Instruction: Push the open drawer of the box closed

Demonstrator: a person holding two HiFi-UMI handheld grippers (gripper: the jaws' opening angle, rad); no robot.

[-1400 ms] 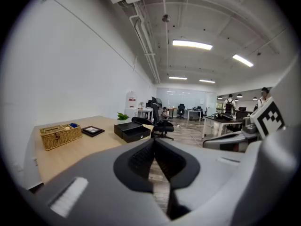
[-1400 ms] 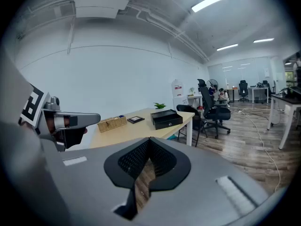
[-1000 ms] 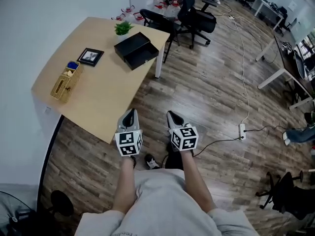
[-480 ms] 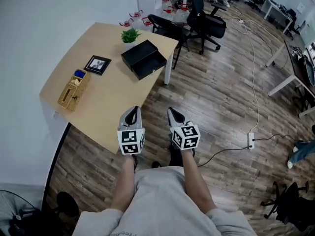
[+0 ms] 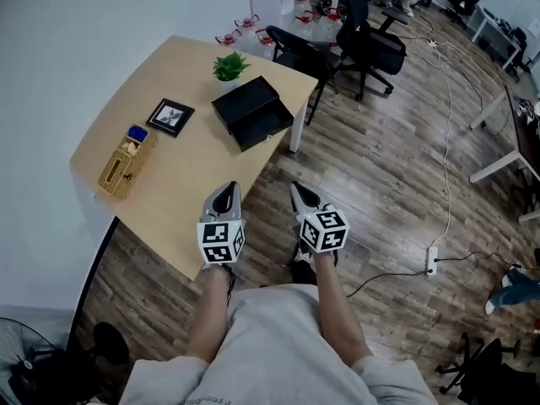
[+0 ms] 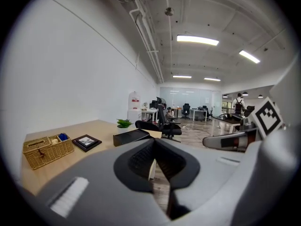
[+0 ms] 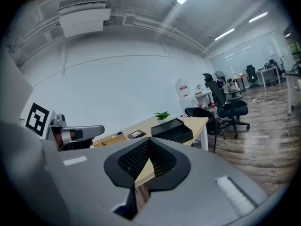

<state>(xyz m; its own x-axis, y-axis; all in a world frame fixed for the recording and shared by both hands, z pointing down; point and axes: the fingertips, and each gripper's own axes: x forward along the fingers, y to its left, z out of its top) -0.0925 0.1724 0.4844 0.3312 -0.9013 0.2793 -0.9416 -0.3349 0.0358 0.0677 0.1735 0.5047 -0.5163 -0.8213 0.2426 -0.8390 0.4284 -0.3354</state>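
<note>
In the head view I hold the left gripper (image 5: pixel 224 196) over the near edge of the table (image 5: pixel 190 184) and the right gripper (image 5: pixel 302 197) beside it, over the wood floor (image 5: pixel 371 184) just off that edge. Both point toward the black box (image 5: pixel 245 101), which sits well apart from them near the table's far right corner. Its drawer (image 5: pixel 267 128) stands pulled out on the side facing me. A small plant (image 5: pixel 229 65) stands just behind the box at the far edge, a picture frame (image 5: pixel 170 116) lies to its left, and a wicker basket (image 5: pixel 125 163) sits near the left edge. Office chairs (image 5: pixel 371 45) stand past the table's far corner. In the left gripper view the left gripper (image 6: pixel 154 141) has its jaws pressed together with nothing between them. Past the tips I see the box (image 6: pixel 132 136) on the table, with the plant (image 6: pixel 124 123), the frame (image 6: pixel 86 142) and the basket (image 6: pixel 47 150) to its left. In the right gripper view the right gripper (image 7: pixel 149 141) likewise has its jaws pressed together and empty. Beyond them the box (image 7: pixel 173 131) rests near the table's corner, drawer front toward me, the plant (image 7: pixel 162 115) behind it.
</note>
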